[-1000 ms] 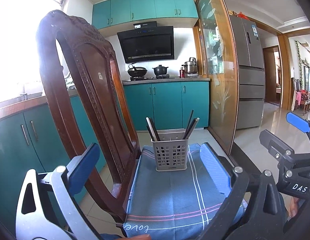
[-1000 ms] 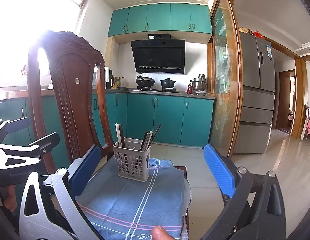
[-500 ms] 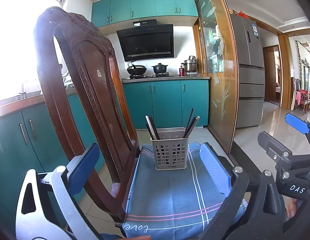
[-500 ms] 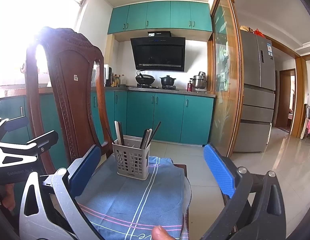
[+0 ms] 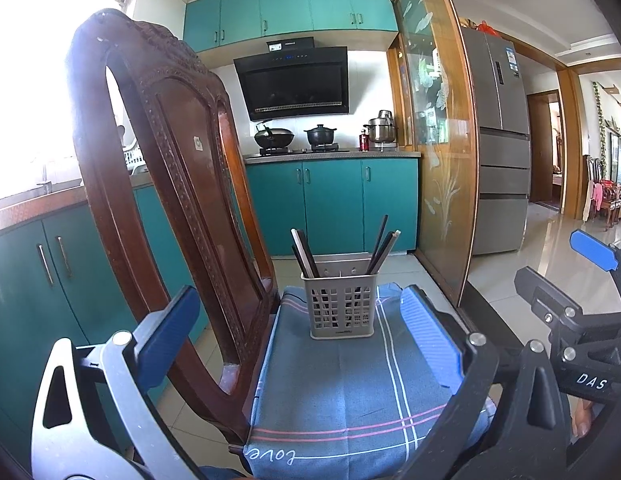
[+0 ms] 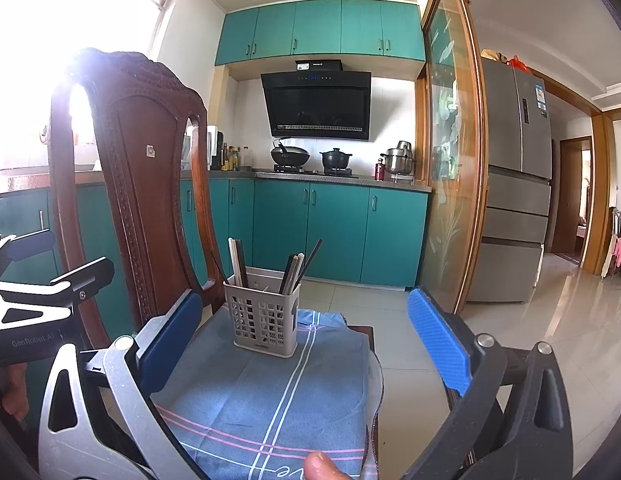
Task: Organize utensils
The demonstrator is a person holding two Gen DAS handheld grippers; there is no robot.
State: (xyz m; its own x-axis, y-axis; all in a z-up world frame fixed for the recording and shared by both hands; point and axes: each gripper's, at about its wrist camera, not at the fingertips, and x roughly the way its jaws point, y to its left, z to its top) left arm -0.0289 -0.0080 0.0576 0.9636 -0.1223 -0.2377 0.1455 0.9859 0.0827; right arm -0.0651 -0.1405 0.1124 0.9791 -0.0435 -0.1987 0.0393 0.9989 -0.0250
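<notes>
Since the chopsticks [image 5: 380, 246] already stand in the grey perforated plastic basket [image 5: 341, 306] on the blue striped cloth [image 5: 350, 392], little seems left; the left claw [image 5: 300, 332] and right claw [image 6: 306, 334] gape wide, empty.

L claw [image 5: 306, 330] open, empty; chopsticks [image 5: 380, 244] in basket [image 5: 340, 306] on cloth [image 5: 350, 392].

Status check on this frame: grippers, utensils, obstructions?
Left gripper open, empty. Right gripper open, empty. Chopsticks upright in grey basket on blue cloth. Nothing in the way.
</notes>
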